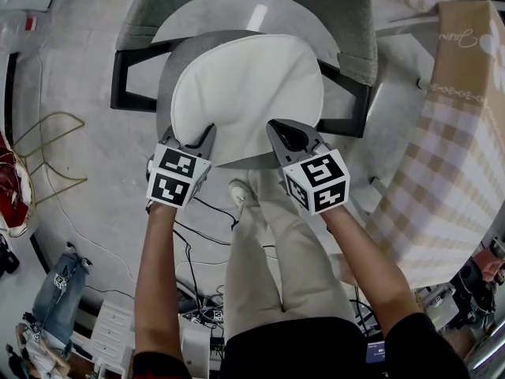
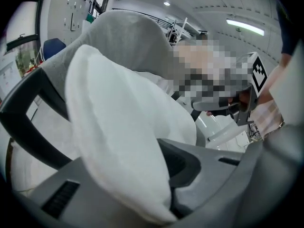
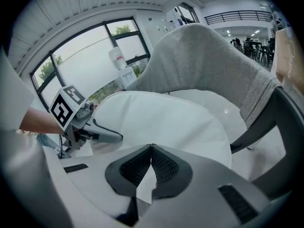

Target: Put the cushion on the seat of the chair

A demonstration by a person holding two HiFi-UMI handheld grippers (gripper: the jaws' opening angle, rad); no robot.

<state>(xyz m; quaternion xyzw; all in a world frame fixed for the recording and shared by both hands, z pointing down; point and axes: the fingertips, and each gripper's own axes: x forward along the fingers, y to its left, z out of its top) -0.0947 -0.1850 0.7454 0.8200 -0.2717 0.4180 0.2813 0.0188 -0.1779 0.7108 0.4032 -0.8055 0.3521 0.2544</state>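
A round white cushion (image 1: 248, 93) hangs level just over the chair's pale seat (image 1: 245, 13), between the black armrests (image 1: 126, 77) and in front of the grey backrest (image 1: 158, 6). My left gripper (image 1: 193, 144) is shut on its near left edge, and the white cloth (image 2: 118, 141) fills the space between the jaws of this gripper (image 2: 137, 167). My right gripper (image 1: 288, 136) is shut on the near right edge. In the right gripper view its tips (image 3: 151, 148) meet over a fold of the cushion (image 3: 161, 113), with the chair's back (image 3: 209, 56) behind.
A table under a checked cloth (image 1: 450, 156) stands close at the right of the chair. The person's legs (image 1: 268, 243) are just before the seat, with cables (image 1: 197, 243) on the floor around them. A yellow wire frame (image 1: 47, 148) lies at the left.
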